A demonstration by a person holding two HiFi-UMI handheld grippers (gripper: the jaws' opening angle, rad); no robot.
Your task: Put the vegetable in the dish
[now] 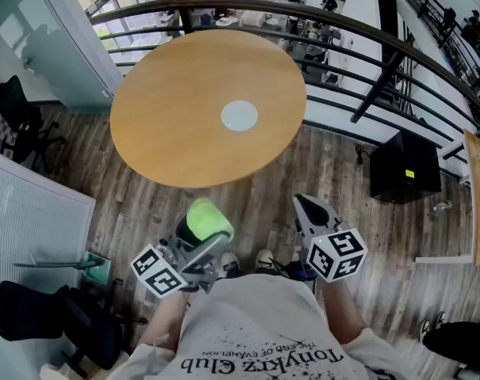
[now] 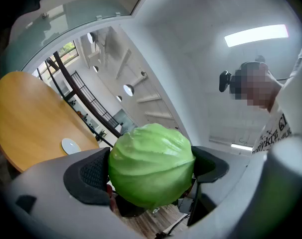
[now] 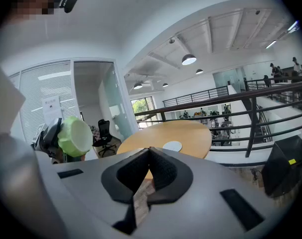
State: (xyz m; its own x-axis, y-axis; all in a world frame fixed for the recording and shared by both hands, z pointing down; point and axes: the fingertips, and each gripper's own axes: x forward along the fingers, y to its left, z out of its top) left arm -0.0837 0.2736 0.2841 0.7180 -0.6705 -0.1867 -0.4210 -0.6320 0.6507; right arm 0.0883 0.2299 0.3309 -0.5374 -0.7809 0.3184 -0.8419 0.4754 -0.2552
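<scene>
I am holding the green cabbage (image 2: 151, 171) clamped in my wide-spread left tongs (image 1: 204, 232), well short of the white dish (image 1: 239, 115) on the round tabletop (image 1: 169, 109), right tongs (image 3: 150, 171) pressed together and empty, so next I am judging a forward reach over the dish before letting go.

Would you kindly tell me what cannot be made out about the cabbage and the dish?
The cabbage: lower part hidden by the left gripper, head view.
The dish: too small in all three views to judge its rim or depth.
The table: legs hidden under its top, head view.
</scene>
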